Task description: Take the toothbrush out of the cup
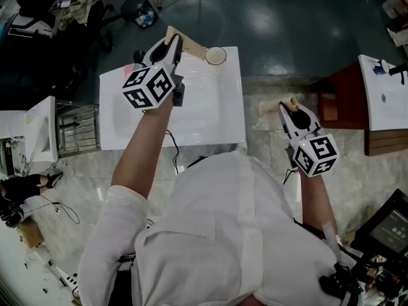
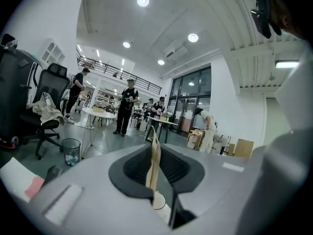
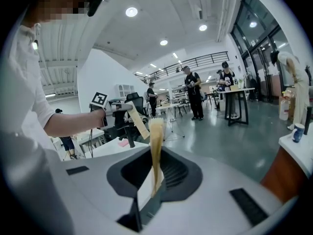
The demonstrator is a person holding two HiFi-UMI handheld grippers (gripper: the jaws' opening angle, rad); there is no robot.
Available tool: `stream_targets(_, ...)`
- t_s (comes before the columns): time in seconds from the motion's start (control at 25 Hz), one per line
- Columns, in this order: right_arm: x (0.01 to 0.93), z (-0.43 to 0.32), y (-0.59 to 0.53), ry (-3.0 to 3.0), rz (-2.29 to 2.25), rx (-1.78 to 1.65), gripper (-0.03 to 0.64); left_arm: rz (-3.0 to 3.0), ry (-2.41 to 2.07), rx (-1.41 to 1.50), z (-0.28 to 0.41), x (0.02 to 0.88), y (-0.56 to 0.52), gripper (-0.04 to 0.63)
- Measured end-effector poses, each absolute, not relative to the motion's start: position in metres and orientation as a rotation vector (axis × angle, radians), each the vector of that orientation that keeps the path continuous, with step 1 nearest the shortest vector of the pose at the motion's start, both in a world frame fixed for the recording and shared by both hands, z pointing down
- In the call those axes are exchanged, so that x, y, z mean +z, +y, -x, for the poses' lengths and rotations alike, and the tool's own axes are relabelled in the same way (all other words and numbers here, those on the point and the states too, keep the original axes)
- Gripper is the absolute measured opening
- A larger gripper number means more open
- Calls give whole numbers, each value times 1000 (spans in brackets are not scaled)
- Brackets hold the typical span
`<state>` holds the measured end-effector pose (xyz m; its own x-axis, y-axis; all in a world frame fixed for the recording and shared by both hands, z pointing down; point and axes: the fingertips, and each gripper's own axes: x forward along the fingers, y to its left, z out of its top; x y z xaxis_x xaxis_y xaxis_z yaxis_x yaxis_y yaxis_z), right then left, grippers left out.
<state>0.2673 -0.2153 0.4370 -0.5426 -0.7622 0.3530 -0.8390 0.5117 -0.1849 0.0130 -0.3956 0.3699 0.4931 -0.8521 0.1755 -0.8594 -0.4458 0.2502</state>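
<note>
A white cup [image 1: 215,55] stands at the far right corner of the white table [image 1: 210,120]. My left gripper [image 1: 173,43] hangs over the table's far edge, shut on a tan toothbrush [image 1: 191,48] that slants down toward the cup's left rim. In the left gripper view the toothbrush [image 2: 154,163] stands pinched between the jaws of the left gripper [image 2: 156,177]. My right gripper [image 1: 292,110] is off the table to the right, shut on a second tan toothbrush [image 3: 156,146] with its bristle end up. The right gripper view also shows the left gripper [image 3: 115,107] with its toothbrush [image 3: 138,123].
A metal rack [image 1: 76,127] and a white unit stand left of the table. A brown cabinet with a white top [image 1: 382,94] is at the right. A bin [image 1: 138,9] and an office chair [image 1: 70,11] are beyond the table. Several people stand at far tables [image 2: 128,112].
</note>
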Motion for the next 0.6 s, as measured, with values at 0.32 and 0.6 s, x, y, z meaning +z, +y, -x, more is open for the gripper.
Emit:
stream_targets(0.32,431,-233,-203,-2522,-1374,462,48,-2454,-1408,43,31,360,-351,49)
stream_targets(0.6,419,-202,-195,-2503,-1395,435,48,-2518,-1349,96,57,355,-299,49)
